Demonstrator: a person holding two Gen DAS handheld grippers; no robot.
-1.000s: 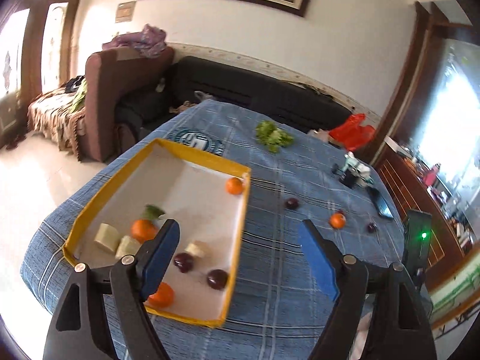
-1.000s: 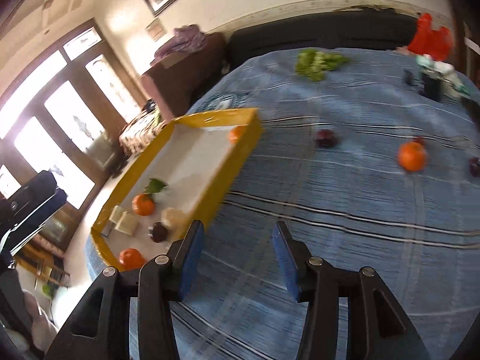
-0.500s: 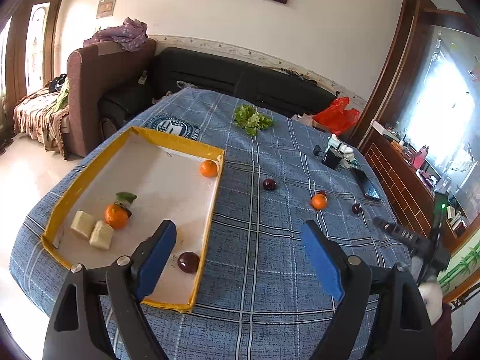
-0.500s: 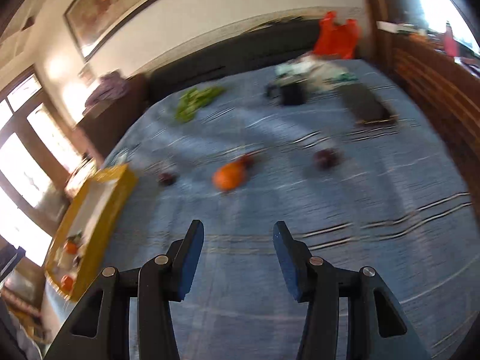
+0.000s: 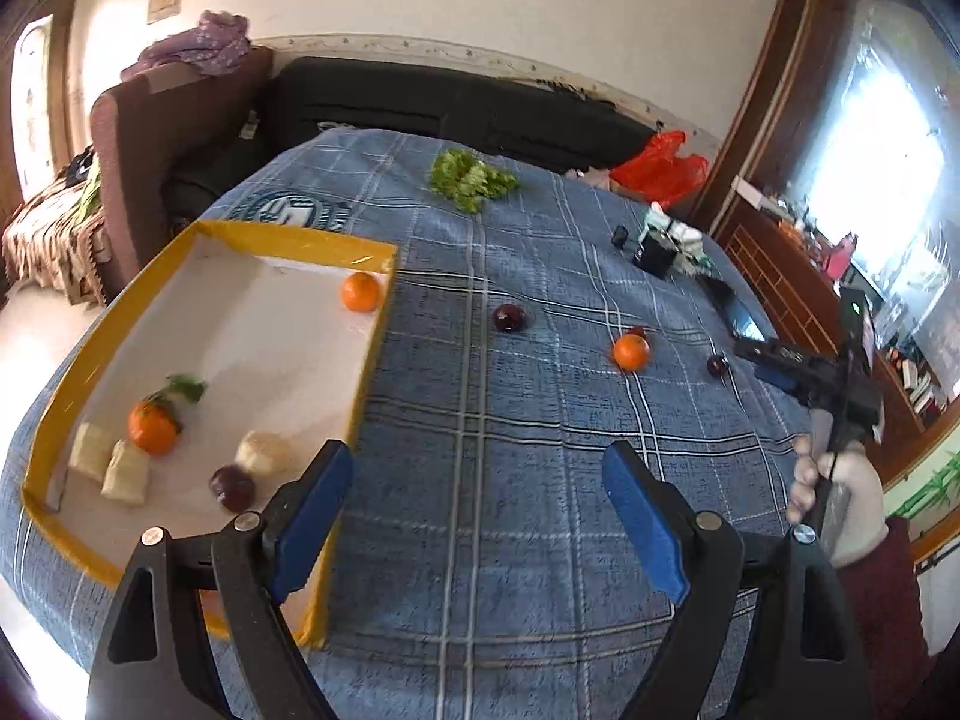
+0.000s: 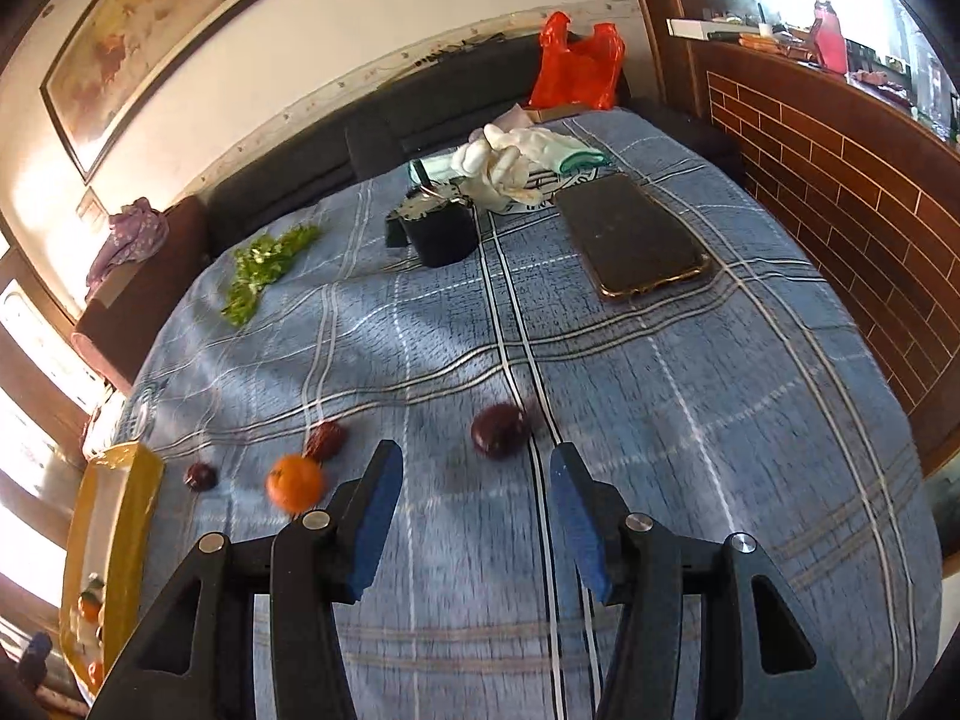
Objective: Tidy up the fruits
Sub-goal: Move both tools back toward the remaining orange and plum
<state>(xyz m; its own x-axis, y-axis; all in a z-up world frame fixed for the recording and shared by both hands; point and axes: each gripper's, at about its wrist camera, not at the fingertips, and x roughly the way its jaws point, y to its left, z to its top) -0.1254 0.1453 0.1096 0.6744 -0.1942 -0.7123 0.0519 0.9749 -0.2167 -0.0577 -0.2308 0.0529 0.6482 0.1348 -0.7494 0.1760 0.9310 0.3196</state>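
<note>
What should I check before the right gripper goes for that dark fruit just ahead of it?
1. Right gripper open and empty: ok.
2. Dark fruit lined up between the fingers: ok, just ahead.
3. Space around it: ok, orange sits apart to the left.
4. Left gripper out of the way: ok, open near the yellow tray.
5. Room in the tray: ok.
6. Fruit firmness: cannot tell.

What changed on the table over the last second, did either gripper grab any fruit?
No grab. The right gripper swung away from the yellow tray to the loose fruit and now points at a dark plum, open. The left gripper stayed open near the tray corner. The orange on the cloth did not move.
</note>
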